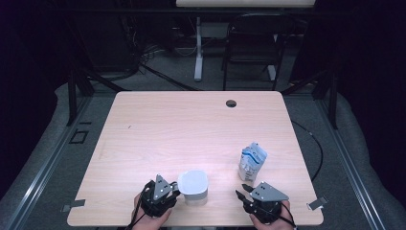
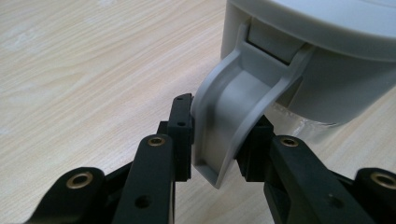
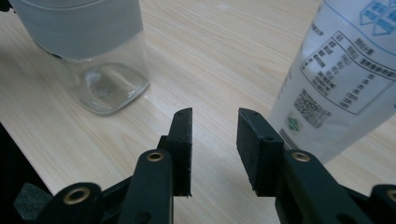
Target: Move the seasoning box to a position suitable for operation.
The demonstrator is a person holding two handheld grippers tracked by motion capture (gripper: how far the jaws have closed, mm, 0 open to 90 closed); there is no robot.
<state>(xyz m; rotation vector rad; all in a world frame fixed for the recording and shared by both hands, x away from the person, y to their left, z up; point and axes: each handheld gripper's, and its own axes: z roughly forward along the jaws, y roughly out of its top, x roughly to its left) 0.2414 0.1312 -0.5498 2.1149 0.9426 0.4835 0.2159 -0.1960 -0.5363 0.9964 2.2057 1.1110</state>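
A clear square container with a grey lid (image 1: pixel 193 183) stands near the table's front edge. My left gripper (image 1: pixel 173 192) sits at its left side, and in the left gripper view the jaws are shut on the lid's grey latch (image 2: pixel 229 126), which sticks out from the container (image 2: pixel 327 56). A white and blue pouch (image 1: pixel 252 162) stands upright to the right. My right gripper (image 1: pixel 242 190) is open just in front of the pouch, nothing between its jaws. In the right gripper view the pouch (image 3: pixel 345 79) rises at right and the container (image 3: pixel 93 51) at upper left.
The wooden table (image 1: pixel 191 129) has a round cable hole (image 1: pixel 231 103) near its far edge. A dark chair (image 1: pixel 253 43) and a white table leg (image 1: pixel 198 48) stand beyond the table. Metal rails run along the floor at both sides.
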